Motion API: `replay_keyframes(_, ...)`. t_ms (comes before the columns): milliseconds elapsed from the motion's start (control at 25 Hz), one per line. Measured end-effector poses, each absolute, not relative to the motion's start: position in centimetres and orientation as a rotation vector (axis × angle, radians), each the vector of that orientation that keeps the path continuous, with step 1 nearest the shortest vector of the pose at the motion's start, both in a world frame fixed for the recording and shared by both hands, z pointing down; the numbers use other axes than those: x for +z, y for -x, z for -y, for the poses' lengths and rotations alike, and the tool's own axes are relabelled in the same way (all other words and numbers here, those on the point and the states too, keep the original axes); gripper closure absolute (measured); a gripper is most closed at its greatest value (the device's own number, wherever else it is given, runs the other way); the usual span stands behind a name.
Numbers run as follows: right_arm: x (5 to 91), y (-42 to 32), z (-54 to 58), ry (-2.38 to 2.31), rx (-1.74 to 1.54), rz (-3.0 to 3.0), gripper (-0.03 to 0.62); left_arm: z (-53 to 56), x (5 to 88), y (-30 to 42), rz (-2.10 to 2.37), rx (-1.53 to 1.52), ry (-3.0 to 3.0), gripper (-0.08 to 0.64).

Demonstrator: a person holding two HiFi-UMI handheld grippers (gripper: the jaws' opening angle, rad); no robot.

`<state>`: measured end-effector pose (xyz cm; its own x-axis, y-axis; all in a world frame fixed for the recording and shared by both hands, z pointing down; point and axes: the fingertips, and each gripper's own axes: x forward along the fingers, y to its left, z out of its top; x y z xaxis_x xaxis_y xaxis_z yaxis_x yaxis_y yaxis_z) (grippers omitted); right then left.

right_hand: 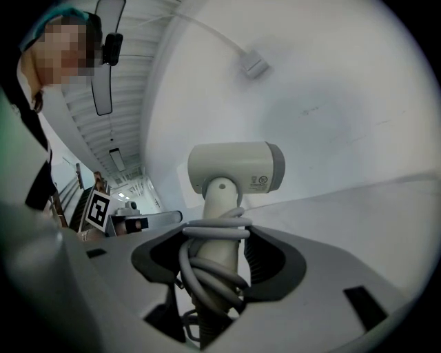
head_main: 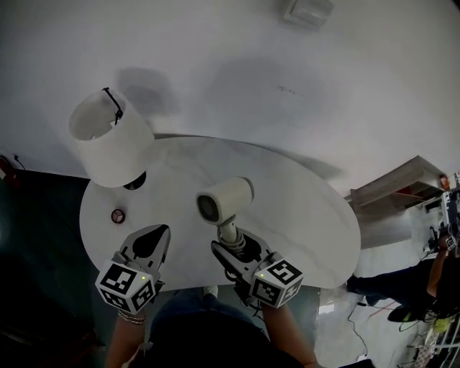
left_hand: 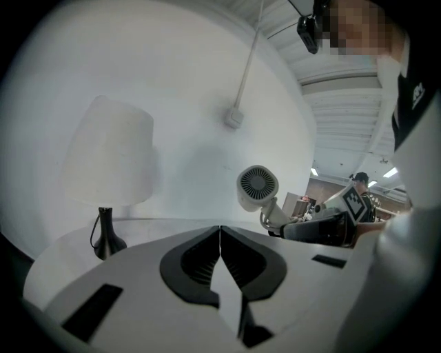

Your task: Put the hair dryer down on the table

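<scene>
- One table (head_main: pixel 316 215): white, rounded top, standing against a plain white wall (head_main: pixel 237 79).
- One lamp (head_main: pixel 108 136): white shade on a dark base, upright at the table's far left, with a dark cord at the base.
- One small round dark item (head_main: pixel 118 215) lying near the lamp; its kind cannot be told.
- One hair dryer (head_main: pixel 225 199): cream, upright over the near middle of the table and not lying on it, grille end turned to the left, grey cord wound round the handle.
- One right gripper (head_main: pixel 233 250): jaws wide, clamped on the wrapped handle.
- One left gripper (head_main: pixel 151 243): jaws together with nothing between them, over the table's near left.
- One wall box (head_main: pixel 307 11) high on the wall.
- One wooden shelf unit (head_main: pixel 399 183) at the right, with a person (head_main: pixel 424 280) beyond it.
- Dark floor (head_main: pixel 36 215) at the left.
</scene>
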<state>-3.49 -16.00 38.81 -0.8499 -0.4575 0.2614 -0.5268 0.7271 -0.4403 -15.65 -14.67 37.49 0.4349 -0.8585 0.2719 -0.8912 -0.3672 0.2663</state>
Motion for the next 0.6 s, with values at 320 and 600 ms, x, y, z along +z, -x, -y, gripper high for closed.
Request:
replay_keyframes(320, 42.1, 3.6, 16.9, -0.865, 0.802, 2.674, 0.331, 16.7, 40.1, 15.6, 1.385, 0.115, -2.314, 0.543)
replay_keyframes(600, 45.1, 3.3, 17.7, -0.877, 0.822, 2.588, 0.331, 17.9, 43.1, 15.2, 1.336, 0.141, -2.264, 0.543)
